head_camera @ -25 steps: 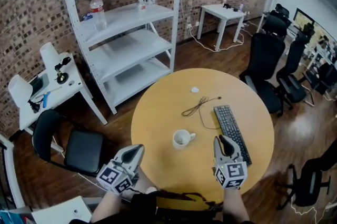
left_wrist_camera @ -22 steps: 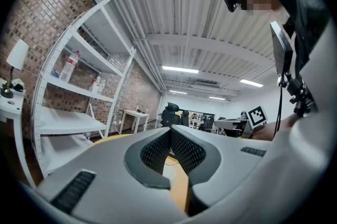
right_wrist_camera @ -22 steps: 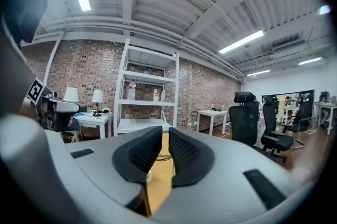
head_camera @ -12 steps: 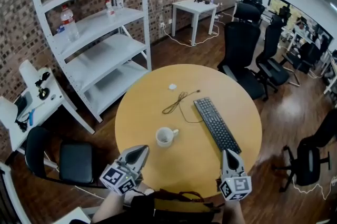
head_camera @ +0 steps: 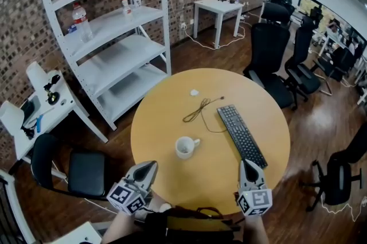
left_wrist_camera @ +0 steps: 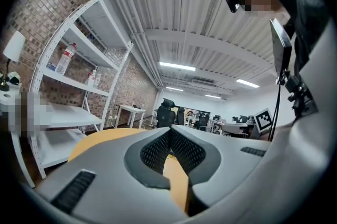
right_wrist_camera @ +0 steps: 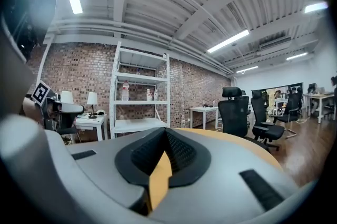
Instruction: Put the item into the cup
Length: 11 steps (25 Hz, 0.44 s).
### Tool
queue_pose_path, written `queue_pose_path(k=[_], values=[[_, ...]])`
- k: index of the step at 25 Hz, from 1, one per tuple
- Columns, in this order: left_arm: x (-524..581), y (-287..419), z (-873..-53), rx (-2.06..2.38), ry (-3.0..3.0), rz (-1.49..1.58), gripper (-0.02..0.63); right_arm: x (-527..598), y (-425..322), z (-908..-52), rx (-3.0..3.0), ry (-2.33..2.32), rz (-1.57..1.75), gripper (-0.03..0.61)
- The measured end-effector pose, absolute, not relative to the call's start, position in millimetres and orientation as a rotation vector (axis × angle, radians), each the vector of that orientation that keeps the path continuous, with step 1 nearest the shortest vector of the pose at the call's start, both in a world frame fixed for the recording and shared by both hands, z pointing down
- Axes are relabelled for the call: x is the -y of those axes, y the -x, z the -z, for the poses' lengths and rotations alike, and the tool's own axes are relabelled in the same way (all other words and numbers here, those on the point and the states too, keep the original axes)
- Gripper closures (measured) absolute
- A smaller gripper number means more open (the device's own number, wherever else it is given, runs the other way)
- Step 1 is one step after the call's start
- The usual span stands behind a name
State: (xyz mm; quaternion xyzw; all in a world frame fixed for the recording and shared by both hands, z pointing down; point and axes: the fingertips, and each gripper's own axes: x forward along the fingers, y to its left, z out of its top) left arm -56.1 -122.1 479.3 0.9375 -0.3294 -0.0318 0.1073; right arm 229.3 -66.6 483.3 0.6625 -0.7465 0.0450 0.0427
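On the round yellow table (head_camera: pixel 166 177) a white cup (head_camera: pixel 185 146) stands upright, its handle to the right. A small white item (head_camera: pixel 194 92) lies far across the table, beyond a black cable (head_camera: pixel 200 109). My left gripper (head_camera: pixel 150 165) hovers over the near left edge, shut and empty; in the left gripper view its jaws (left_wrist_camera: pixel 169 130) meet at the tip. My right gripper (head_camera: pixel 249 163) sits at the near right edge, just short of the keyboard's end, shut with nothing in it (right_wrist_camera: pixel 166 133). Both grippers are well short of the cup.
A black keyboard (head_camera: pixel 241 135) lies slantwise right of the cup. A white shelf rack (head_camera: pixel 114 47) with bottles stands behind the table. Black office chairs (head_camera: pixel 269 47) stand at the back right, another black chair (head_camera: pixel 80 171) at the near left.
My right gripper has drawn back from beside the keyboard towards the table's near edge, and its jaws have closed. The left gripper has stayed at the near left edge.
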Motion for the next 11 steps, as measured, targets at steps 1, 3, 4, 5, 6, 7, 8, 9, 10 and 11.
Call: queue_pose_path(k=[1, 3, 4, 5, 6, 7, 8, 9, 10, 11], values=[[121.3, 56.7, -480.6, 0.973, -2.758, 0.089, 0.611, 66.8, -228.5, -483.9, 2.287, -2.016, -0.136, 0.571], [121.9, 58.7, -480.2, 0.985, -2.756, 0.088, 0.611, 67.3, -227.8, -484.8, 2.289, -2.007, -0.138, 0.571], [122.4, 59.9, -481.0, 0.988, -2.75, 0.09, 0.611, 67.8, -227.6, -484.9, 2.29, -2.007, -0.141, 0.571], [122.9, 60.9, -482.3, 0.988, -2.742, 0.094, 0.611, 68.5, -227.3, -484.9, 2.291, -2.009, -0.144, 0.571], [123.4, 61.6, -483.1, 0.987, -2.737, 0.098, 0.611, 69.3, -226.9, -485.2, 2.29, -2.009, -0.147, 0.571], [123.9, 61.9, -483.3, 0.986, -2.735, 0.101, 0.611, 70.1, -226.5, -486.0, 2.287, -2.008, -0.149, 0.571], [124.3, 61.7, -483.3, 0.983, -2.735, 0.103, 0.611, 70.7, -226.0, -487.3, 2.283, -2.005, -0.15, 0.571], [124.5, 61.2, -483.2, 0.979, -2.737, 0.104, 0.611, 71.3, -225.6, -488.8, 2.278, -2.002, -0.149, 0.571], [124.7, 60.5, -483.0, 0.974, -2.74, 0.104, 0.611, 71.7, -225.2, -490.3, 2.272, -1.999, -0.148, 0.571], [124.9, 59.8, -482.8, 0.969, -2.742, 0.105, 0.611, 72.1, -224.8, -491.9, 2.266, -1.996, -0.147, 0.571]])
